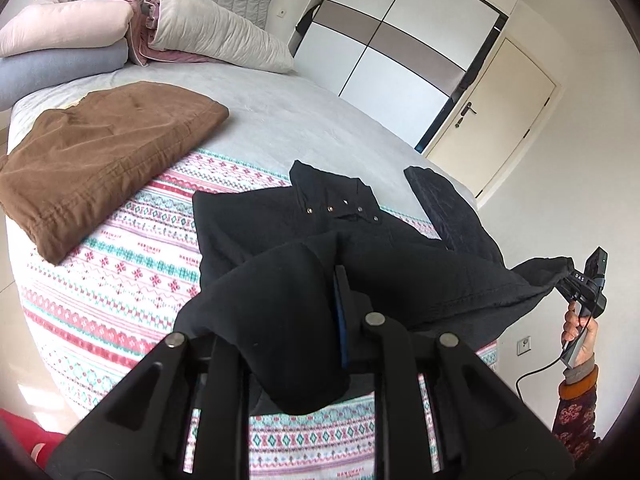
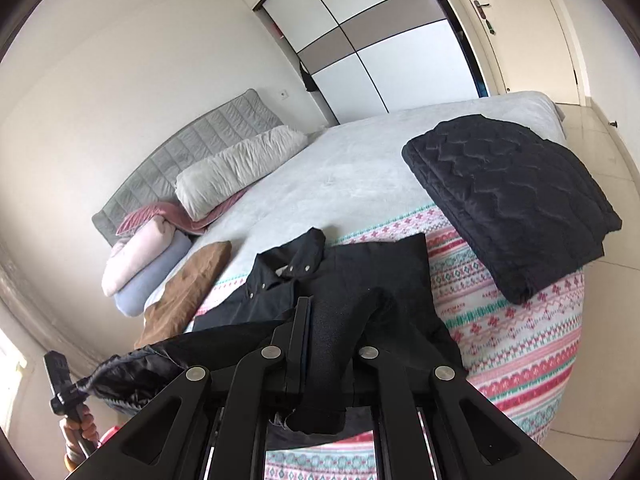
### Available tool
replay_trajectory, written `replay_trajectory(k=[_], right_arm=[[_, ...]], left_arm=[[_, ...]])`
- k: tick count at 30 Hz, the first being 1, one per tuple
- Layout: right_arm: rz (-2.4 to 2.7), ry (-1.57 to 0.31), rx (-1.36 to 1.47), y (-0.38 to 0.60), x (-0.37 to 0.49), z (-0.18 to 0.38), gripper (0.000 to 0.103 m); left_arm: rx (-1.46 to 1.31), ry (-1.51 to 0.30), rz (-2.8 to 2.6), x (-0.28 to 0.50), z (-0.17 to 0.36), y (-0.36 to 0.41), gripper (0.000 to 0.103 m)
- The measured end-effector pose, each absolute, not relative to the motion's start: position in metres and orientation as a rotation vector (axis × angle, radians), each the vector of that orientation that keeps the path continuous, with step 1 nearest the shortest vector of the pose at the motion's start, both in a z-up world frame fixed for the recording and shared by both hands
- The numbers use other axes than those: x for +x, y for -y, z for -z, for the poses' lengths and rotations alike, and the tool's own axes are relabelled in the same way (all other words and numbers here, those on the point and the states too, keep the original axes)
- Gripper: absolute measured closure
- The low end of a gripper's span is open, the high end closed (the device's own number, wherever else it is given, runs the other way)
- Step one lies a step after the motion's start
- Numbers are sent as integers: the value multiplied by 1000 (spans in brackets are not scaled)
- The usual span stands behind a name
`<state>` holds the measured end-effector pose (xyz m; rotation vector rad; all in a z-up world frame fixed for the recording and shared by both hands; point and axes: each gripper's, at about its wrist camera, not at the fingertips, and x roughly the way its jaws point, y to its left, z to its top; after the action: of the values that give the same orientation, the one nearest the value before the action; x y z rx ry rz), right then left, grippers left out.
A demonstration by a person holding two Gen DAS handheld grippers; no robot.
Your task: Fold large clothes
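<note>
A black jacket (image 1: 320,248) with snap buttons at its collar lies on the patterned blanket (image 1: 120,272) on the bed; it also shows in the right wrist view (image 2: 360,280). My left gripper (image 1: 340,312) is shut on the jacket's lower hem and holds it lifted. My right gripper (image 2: 316,344) is shut on the hem's other corner; it also shows in the left wrist view (image 1: 568,278), pulling the fabric taut.
A folded brown garment (image 1: 100,156) lies at the left of the bed. A folded black quilted garment (image 2: 516,196) lies at the right edge. Pillows and rolled bedding (image 1: 120,28) sit at the headboard. A wardrobe (image 1: 400,40) and door (image 1: 508,108) stand beyond.
</note>
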<state>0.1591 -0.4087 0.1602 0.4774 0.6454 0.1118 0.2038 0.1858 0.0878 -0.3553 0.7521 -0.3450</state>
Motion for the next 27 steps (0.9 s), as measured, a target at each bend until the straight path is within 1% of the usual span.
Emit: replay_trajectory(k=[5,8,12,16,19,21,22,24,26,27], right_arm=[[-48,-667,465,414,245,-133,96],[-19,-707,475,420,288,-102,96],[20,-788,458,423,335,-49,95],[54,-870,454,428,365,3,95],[79,-914,443,430,375,32,95],[80,-917,453,431,375,37,95],[75,-915,456,431,373,35,95],[57,-919,450,432,371,27,92],[26,-905,447,433,367,12,89],[7,-889,458,435,363,3,88]], left_arm=[[-366,-749,341,287,-62,-176,82],[-353,-776,311,330,-29,-167,82],[-338,-864,263,371,26,-156,81],[-351,-911,250,388,65,-151,77],[-399,-932,266,392,73,-155,77],[-410,-941,288,390,68,-157,75],[-402,-947,293,387,63,-158,72],[-381,-952,301,379,50,-159,65],[-349,-910,279,371,32,-163,44],[-333,-868,269,365,21,-167,39]])
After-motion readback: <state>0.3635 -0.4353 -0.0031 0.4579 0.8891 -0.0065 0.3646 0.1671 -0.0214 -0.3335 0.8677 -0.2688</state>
